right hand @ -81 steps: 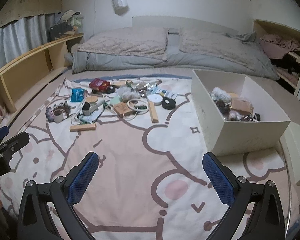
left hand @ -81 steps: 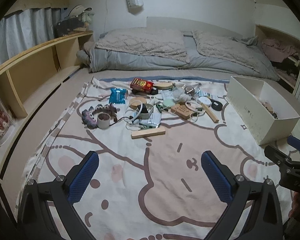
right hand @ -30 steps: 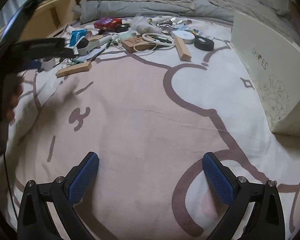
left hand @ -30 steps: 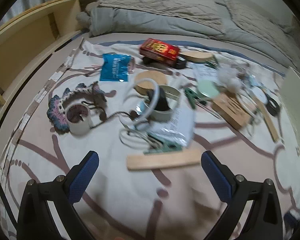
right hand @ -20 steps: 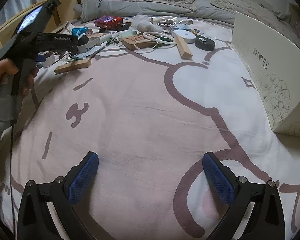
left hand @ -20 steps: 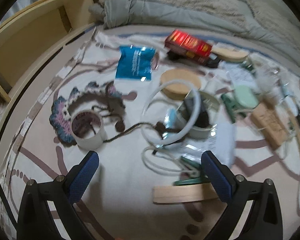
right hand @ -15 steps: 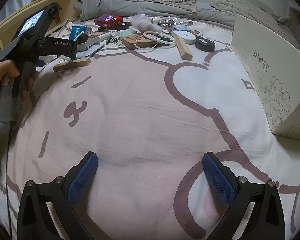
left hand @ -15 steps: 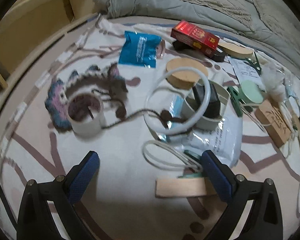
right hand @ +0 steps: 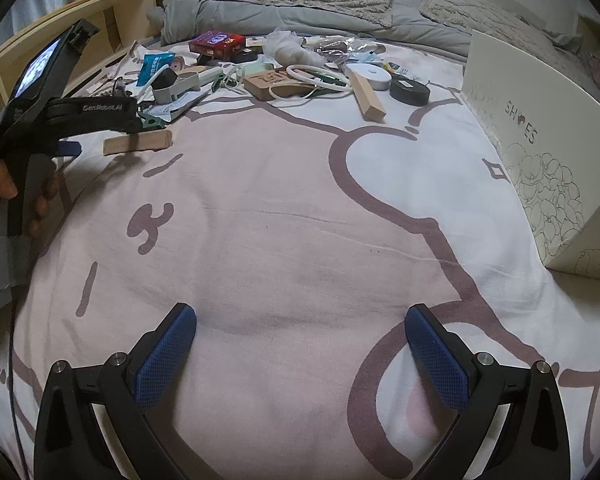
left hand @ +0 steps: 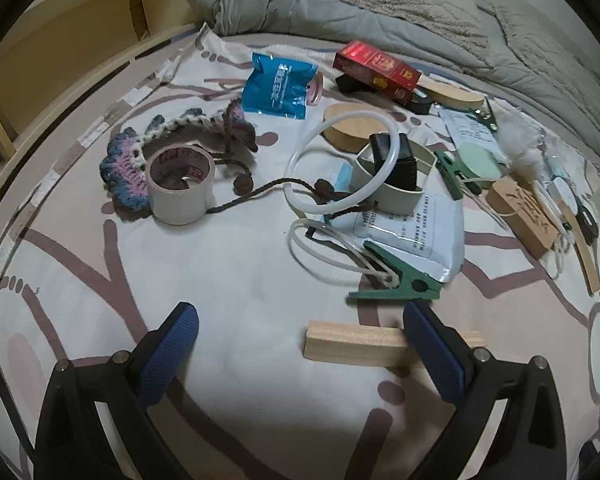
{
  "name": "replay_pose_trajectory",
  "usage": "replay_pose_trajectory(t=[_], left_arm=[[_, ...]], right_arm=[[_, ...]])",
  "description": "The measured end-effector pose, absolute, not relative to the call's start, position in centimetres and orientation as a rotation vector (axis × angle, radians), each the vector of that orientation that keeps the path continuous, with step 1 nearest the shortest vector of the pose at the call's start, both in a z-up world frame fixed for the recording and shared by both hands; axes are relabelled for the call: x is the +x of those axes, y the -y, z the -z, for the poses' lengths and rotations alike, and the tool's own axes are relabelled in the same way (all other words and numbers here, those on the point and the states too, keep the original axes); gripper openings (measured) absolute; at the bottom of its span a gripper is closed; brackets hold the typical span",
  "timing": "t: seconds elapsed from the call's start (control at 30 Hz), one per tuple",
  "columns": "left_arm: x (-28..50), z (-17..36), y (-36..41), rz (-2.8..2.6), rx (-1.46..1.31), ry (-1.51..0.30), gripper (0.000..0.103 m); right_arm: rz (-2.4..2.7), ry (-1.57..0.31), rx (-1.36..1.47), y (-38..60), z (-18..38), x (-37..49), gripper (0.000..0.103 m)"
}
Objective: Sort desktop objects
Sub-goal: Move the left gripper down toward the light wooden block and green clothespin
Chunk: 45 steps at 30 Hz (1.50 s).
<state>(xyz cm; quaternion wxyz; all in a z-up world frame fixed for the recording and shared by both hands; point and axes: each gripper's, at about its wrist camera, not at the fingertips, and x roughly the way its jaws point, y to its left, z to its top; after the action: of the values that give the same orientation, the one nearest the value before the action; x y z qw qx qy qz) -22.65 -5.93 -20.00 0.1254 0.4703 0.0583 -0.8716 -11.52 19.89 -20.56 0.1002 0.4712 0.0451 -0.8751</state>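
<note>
Closing in on the clutter, the left tool (left hand: 300,344) now hangs low over the near edge of the pile, where 2.7 s ago it looked across the whole printed sheet (left hand: 228,264) from well back. Its blue fingers are spread wide and hold nothing. The wooden block (left hand: 356,343) lies flat just ahead, with its right end passing behind the right finger; the green clip (left hand: 396,282) sits just beyond it, tangled with a white cord. Further off are the tape roll (left hand: 180,184), the blue packet (left hand: 278,85) and the red box (left hand: 376,66).

The right tool (right hand: 300,348) has changed little over the last second: it hovers over a bare stretch of sheet, fingers equally wide apart and empty, with the white shoe box (right hand: 540,136) off to its right. From this view the left tool (right hand: 148,126) is seen from the side, its tip over the wooden block (right hand: 138,142).

Judging from the approach, the block is the likely next pick. Nothing is gripped yet, and the left tool probably has to shift right to bracket the block.
</note>
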Motion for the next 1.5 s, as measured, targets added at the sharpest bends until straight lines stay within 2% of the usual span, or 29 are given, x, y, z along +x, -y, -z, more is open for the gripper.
replay_pose_trajectory(t=[0.23, 0.4, 0.67, 1.0, 1.5], left_arm=[[-21.0, 19.4, 5.7, 2.552, 1.391, -0.126, 0.103], [-19.7, 18.5, 5.1, 2.559, 1.414, 0.006, 0.103], [-23.3, 16.8, 4.8, 2.596, 1.312, 0.002, 0.103], [-28.7, 19.2, 7.1, 2.466, 1.43, -0.037, 0.103], [-25.0, 20.7, 6.5, 2.455, 1.522, 0.037, 0.103]], right_arm=[[2.587, -0.131, 1.39, -19.9, 20.6, -11.5, 0.103], [2.588, -0.129, 1.389, -19.9, 20.6, -11.5, 0.103], [2.588, -0.127, 1.386, -19.9, 20.7, -11.4, 0.103], [2.589, -0.127, 1.384, -19.9, 20.7, -11.4, 0.103], [2.591, -0.126, 1.382, -19.8, 20.7, -11.3, 0.103]])
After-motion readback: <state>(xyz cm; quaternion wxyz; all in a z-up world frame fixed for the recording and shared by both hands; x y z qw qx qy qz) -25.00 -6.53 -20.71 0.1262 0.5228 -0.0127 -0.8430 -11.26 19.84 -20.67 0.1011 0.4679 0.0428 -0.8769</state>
